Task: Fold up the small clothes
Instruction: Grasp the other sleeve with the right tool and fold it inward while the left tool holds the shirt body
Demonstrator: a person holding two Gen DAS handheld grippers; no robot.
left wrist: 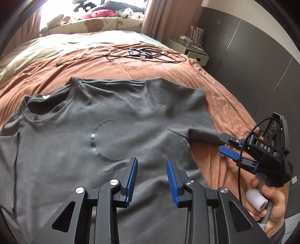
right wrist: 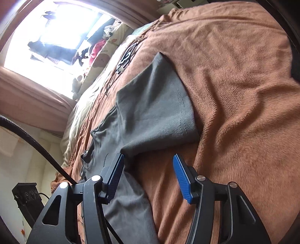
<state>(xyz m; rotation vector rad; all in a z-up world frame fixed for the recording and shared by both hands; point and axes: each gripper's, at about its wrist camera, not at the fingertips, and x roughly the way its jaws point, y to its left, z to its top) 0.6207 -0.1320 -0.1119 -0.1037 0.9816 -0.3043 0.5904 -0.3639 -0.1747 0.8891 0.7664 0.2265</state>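
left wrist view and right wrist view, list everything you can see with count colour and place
t-shirt: one, grey, spread flat on the blanket, collar to the left in the left wrist view
blanket: one, rust orange, covering the bed
cables: a tangle, black, on the blanket beyond the shirt
pillow: one, cream with a bear print, at the head of the bed
curtains: pinkish brown, beside the window
bedside table: one, white, right of the bed
left gripper: black with blue pads, open over the shirt body
right gripper: black with blue pads, open at the sleeve
hand: one, holding the right gripper's handle
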